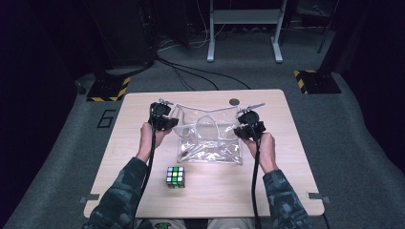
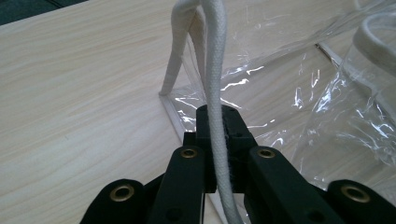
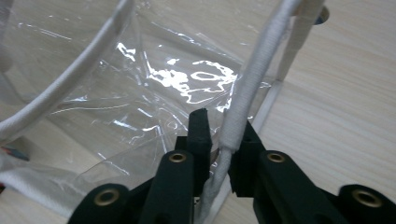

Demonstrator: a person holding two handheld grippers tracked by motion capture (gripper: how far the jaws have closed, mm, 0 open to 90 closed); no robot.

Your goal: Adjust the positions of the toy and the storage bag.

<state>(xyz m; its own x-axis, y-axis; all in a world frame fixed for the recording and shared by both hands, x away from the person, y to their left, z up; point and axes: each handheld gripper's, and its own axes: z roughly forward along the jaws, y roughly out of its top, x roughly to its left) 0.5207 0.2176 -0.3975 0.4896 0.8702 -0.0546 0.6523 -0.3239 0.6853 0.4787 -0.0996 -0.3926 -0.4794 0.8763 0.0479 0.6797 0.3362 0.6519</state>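
Clear bag (image 1: 210,138): my left gripper (image 2: 218,122) and right gripper (image 3: 223,135) each clamp a rope handle (image 2: 215,70), mouth held open; cube (image 1: 175,177) not yet loaded

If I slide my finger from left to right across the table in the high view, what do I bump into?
Left gripper → clear bag → right gripper. The cube sits nearer, below the bag's left side, so it has no sure place in this order.
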